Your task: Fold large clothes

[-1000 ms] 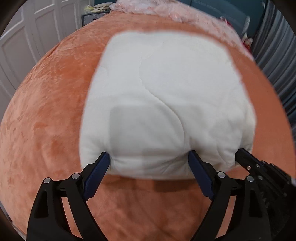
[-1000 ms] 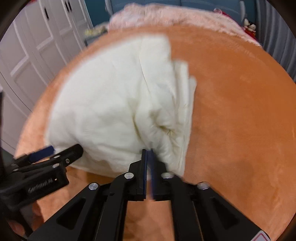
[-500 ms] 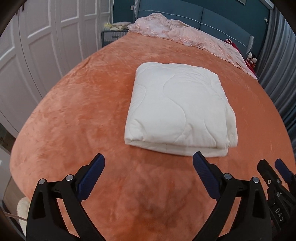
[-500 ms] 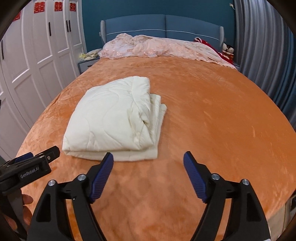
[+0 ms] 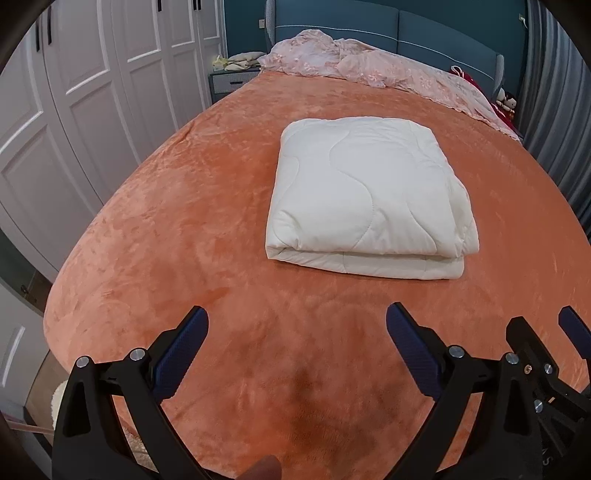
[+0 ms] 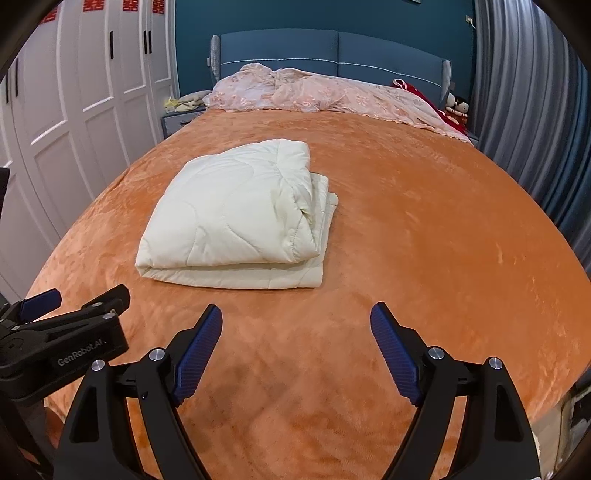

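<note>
Left wrist view: an orange plush bedspread [image 5: 184,258] covers the bed and fills most of the view. White panelled wardrobe doors [image 5: 92,92] run along the left, a blue headboard [image 5: 424,26] stands at the far end, and grey curtains [image 5: 561,110] hang on the right. A pink lace cover [image 5: 369,66] lies bunched near the headboard. The folded white quilt [image 5: 365,195] lies flat in the middle of the bedspread, its stacked layers facing the camera. The left hand-held gripper [image 5: 297,350] hangs above bare bedspread, well short of the quilt, jaws spread wide and empty.

Right wrist view: the same bed, with a nightstand [image 6: 177,122] beside the headboard. The quilt [image 6: 236,218] sits left of centre. The right hand-held gripper [image 6: 295,350], its jaws just having opened, stands wide with nothing between them.
</note>
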### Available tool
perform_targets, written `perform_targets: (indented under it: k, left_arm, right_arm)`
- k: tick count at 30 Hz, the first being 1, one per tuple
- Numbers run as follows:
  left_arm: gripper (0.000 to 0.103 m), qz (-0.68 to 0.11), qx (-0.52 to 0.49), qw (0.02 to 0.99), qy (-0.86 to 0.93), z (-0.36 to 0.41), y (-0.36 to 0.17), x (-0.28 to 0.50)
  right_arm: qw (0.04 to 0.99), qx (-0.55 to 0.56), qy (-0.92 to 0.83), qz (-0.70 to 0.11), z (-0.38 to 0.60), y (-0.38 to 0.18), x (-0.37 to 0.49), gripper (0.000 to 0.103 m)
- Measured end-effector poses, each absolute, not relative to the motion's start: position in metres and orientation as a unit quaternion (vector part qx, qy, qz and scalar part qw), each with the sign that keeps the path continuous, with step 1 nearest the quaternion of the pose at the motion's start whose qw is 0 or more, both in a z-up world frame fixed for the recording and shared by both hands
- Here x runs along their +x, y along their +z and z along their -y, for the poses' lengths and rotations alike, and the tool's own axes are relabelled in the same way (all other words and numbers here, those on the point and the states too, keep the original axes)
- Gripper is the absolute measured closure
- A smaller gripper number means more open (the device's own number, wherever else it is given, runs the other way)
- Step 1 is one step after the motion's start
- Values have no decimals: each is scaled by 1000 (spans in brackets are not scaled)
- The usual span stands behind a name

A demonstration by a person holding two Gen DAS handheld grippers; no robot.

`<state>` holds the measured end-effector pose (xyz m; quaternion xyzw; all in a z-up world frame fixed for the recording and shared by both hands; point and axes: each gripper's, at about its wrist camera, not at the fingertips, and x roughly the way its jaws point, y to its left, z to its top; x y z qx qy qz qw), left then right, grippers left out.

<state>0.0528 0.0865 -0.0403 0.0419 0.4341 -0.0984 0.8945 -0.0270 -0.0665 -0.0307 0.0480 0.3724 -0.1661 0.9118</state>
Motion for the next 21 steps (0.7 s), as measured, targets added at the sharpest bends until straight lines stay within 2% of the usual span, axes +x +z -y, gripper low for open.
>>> perform_targets:
  k: [21]
  left_arm:
    - [8,-429,54,897,-89,-84,-42,42]
  right_arm:
    - [912,44,-170,-369,63,-30,-36,20]
